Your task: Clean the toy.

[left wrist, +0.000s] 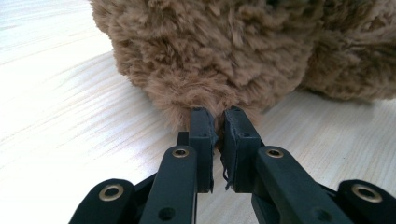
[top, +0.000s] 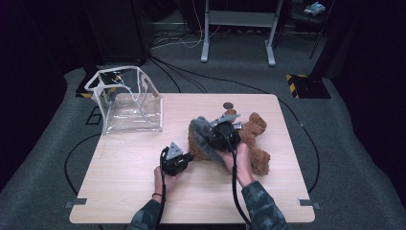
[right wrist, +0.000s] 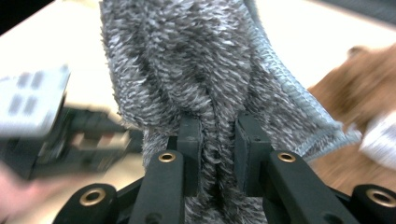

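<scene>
At a pale wooden surface (top: 124, 167), I work a brown teddy bear (top: 251, 136) with a hand-held gripper in each hand. My left hand-held gripper (left wrist: 217, 126) is pinched nearly shut on a tuft of fur at the bear's near edge, low against the surface, pinning the toy in place. My right hand-held gripper (right wrist: 217, 135) is clamped narrow on a fold of grey fluffy cloth (right wrist: 201, 70), which hangs bunched over the bear's left side in the high view, its stitched hem (right wrist: 299, 116) trailing toward the brown fur. A clear plastic bag (top: 127, 103) with white trim stands open at the far left corner, well apart from the bear. A small dark disc (top: 229, 105) lies near the far edge.

The step in hand looks to me like drawing the cloth off the bear, or dressing it; I cannot tell which. To do it well, I judge the left grip should hold firm and low so the bear does not slide, while the right pulls smoothly along the cloth's length rather than yanking upward, since the pile could slip from a thin pinch. Keeping the two cables clear of the fabric should prevent snags.
</scene>
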A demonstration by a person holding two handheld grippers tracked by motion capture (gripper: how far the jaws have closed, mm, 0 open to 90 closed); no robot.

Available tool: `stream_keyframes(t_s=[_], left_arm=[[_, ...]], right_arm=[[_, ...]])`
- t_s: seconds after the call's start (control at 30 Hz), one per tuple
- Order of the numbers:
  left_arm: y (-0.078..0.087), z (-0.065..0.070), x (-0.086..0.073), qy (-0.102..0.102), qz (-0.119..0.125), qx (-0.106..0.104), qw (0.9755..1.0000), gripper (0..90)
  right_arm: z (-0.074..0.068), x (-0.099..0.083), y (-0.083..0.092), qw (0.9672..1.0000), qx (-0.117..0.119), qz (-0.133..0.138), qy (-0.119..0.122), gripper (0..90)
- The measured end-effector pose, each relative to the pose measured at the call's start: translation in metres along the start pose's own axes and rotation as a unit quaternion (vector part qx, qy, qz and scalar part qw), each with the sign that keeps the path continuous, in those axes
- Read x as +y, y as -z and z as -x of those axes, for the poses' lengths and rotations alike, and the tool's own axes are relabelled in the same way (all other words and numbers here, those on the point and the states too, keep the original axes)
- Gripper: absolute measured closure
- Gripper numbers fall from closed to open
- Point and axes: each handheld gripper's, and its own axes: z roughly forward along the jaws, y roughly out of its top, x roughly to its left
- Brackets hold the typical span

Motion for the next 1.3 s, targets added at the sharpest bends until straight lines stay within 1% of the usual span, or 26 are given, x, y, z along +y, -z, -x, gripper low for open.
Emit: stream_keyframes(t_s=[0.03,0.07,0.1,0.13,0.17,0.2,0.23,0.27,0.37,0.4,0.47,0.53,0.57,0.6,0.63,0.7,0.8,0.83,0.87,0.93,0.97,1.0,1.07,1.1,1.2,1.3], left_arm=[[0.000,0.001,0.000,-0.001,-0.001,0.002,1.0000,82.5],[-0.001,0.001,0.000,-0.002,-0.001,0.002,1.0000,82.5],[-0.001,0.001,0.000,-0.002,-0.001,0.002,1.0000,82.5],[-0.001,0.000,0.000,-0.006,-0.001,0.003,1.0000,82.5],[-0.001,0.000,0.000,-0.002,-0.001,0.002,1.0000,82.4],[-0.001,0.001,0.000,-0.002,-0.001,0.002,1.0000,82.5],[0.000,0.000,0.000,-0.006,-0.003,0.002,1.0000,82.4],[-0.001,0.001,0.000,-0.007,0.000,0.007,1.0000,82.5],[-0.001,0.001,0.000,-0.005,0.001,0.006,1.0000,82.5],[-0.001,0.001,0.000,-0.006,0.001,0.004,1.0000,82.5],[-0.002,0.001,0.000,-0.006,-0.002,0.003,1.0000,82.6],[-0.002,0.002,0.000,-0.007,-0.001,0.002,1.0000,82.7],[-0.002,0.002,0.000,-0.007,-0.001,0.002,1.0000,82.7],[-0.002,0.002,0.000,-0.007,-0.003,0.000,1.0000,82.7],[-0.002,0.002,0.000,-0.007,-0.001,0.001,1.0000,82.7],[-0.002,0.002,0.000,-0.003,-0.003,-0.001,1.0000,82.7],[-0.001,0.001,0.001,-0.008,-0.005,0.001,1.0000,82.7],[-0.001,0.002,0.000,-0.007,-0.006,0.001,1.0000,82.7],[-0.001,0.001,0.001,-0.009,-0.005,0.001,0.9999,82.7],[-0.001,0.001,0.000,-0.008,-0.005,0.002,1.0000,82.7],[-0.001,0.001,0.000,-0.007,-0.006,0.001,1.0000,82.8],[0.000,0.001,0.000,-0.007,-0.002,0.001,1.0000,83.0],[0.001,0.000,0.000,0.002,0.001,0.000,1.0000,83.7],[0.001,0.000,0.000,-0.001,0.003,0.002,1.0000,84.1],[0.000,0.000,0.000,-0.004,-0.001,0.004,1.0000,85.3],[0.000,0.000,0.000,-0.006,-0.001,0.007,1.0000,87.2]], right_arm=[[0.002,0.006,0.000,1.0000,-0.005,0.001,-0.005,74.7],[0.006,0.016,-0.002,0.9998,-0.017,0.006,-0.009,74.7],[0.008,0.023,-0.005,0.9996,-0.027,0.006,-0.004,74.7],[0.010,0.029,-0.009,0.9992,-0.041,0.003,0.000,74.6],[0.012,0.036,-0.016,0.9988,-0.049,-0.004,-0.005,74.6],[0.013,0.039,-0.020,0.9985,-0.053,-0.009,-0.007,74.5],[0.015,0.043,-0.027,0.9979,-0.063,-0.013,-0.001,74.5],[0.016,0.045,-0.034,0.9974,-0.069,-0.020,-0.002,74.4],[0.017,0.048,-0.052,0.9965,-0.074,-0.039,-0.003,74.3],[0.016,0.047,-0.058,0.9956,-0.072,-0.060,-0.005,74.3],[0.014,0.045,-0.065,0.9954,-0.065,-0.070,-0.005,74.7],[0.010,0.042,-0.064,0.9958,-0.055,-0.073,-0.004,74.9],[0.009,0.041,-0.061,0.9965,-0.052,-0.066,0.001,75.1],[0.007,0.040,-0.056,0.9967,-0.043,-0.068,-0.001,75.2],[0.007,0.038,-0.054,0.9974,-0.038,-0.062,0.002,75.2],[0.002,0.032,-0.045,0.9981,-0.017,-0.059,0.004,75.2],[-0.003,0.021,-0.038,0.9982,0.004,-0.059,0.008,75.2],[-0.004,0.017,-0.037,0.9982,0.006,-0.059,0.012,75.2],[-0.007,0.012,-0.036,0.9983,0.009,-0.058,0.008,75.2],[-0.011,-0.001,-0.035,0.9985,0.016,-0.051,0.012,75.2],[-0.014,-0.007,-0.035,0.9987,0.018,-0.048,0.007,75.3],[-0.015,-0.011,-0.035,0.9986,0.022,-0.047,0.010,75.3],[-0.018,-0.020,-0.035,0.9986,0.031,-0.043,0.000,75.5],[-0.019,-0.024,-0.035,0.9985,0.033,-0.042,0.000,75.6],[-0.023,-0.035,-0.037,0.9981,0.044,-0.044,-0.003,75.6],[-0.025,-0.041,-0.038,0.9982,0.044,-0.041,-0.004,75.7]])
